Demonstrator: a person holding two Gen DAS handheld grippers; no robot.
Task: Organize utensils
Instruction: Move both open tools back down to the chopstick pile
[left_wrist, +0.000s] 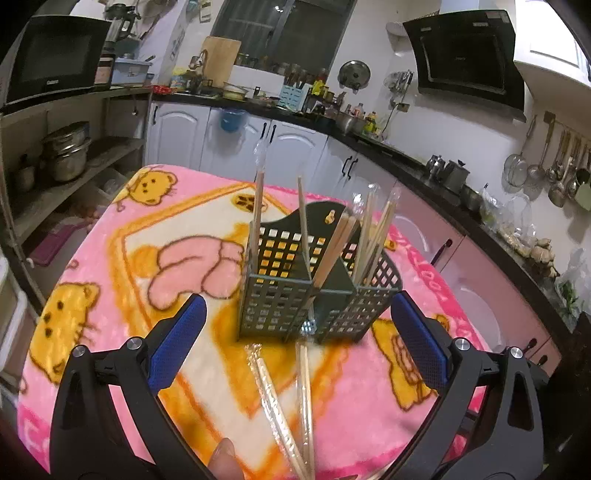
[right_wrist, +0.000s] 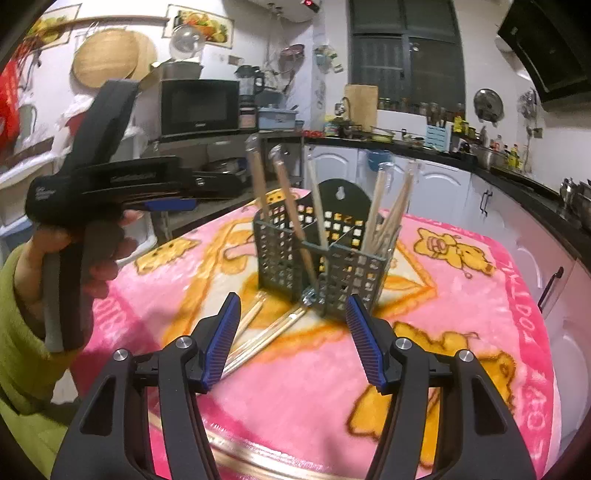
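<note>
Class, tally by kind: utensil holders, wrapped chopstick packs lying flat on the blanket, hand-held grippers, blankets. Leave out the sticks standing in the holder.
Utensil holder: 1
Wrapped chopstick packs lying flat: 2
Grippers, left gripper and right gripper: 2
Blanket: 1
Total: 6

Chopsticks (left_wrist: 258, 206) stand in the holder (left_wrist: 295, 295); wrapped pairs (left_wrist: 280, 406) lie before it.
</note>
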